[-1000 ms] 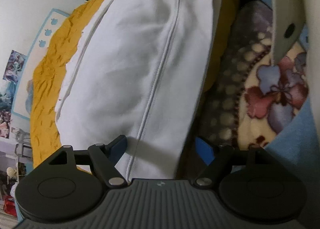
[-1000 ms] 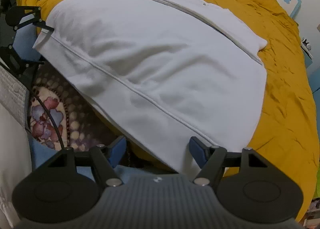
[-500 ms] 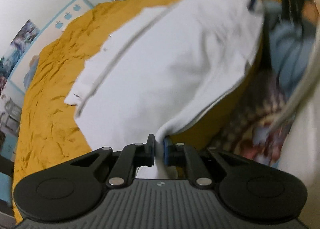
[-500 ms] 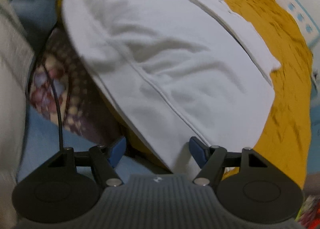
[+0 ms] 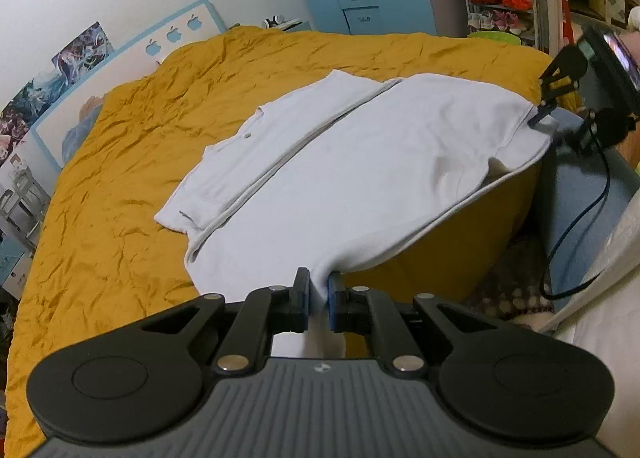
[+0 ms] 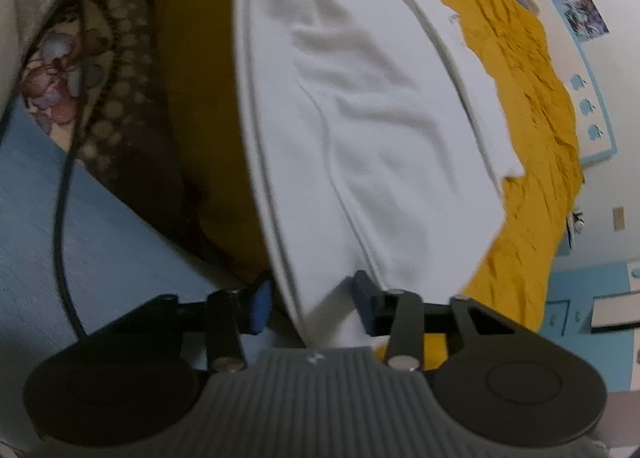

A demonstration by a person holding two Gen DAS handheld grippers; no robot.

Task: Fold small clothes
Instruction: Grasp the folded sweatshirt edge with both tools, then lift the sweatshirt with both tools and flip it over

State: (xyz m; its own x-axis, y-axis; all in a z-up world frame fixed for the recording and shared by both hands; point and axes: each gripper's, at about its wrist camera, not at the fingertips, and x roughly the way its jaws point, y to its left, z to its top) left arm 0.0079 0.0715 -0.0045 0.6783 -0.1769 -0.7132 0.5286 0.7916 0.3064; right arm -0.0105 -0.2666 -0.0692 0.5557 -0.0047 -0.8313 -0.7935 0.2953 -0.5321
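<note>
A white shirt is lying flat on the mustard bedspread, its near hem hanging over the bed's edge. The left gripper is pinching 1 corner of that hem between its 2 blue-padded fingers. The right gripper is sitting spread apart (cloth lying between the pads, not clamped) at the other corner.
</note>
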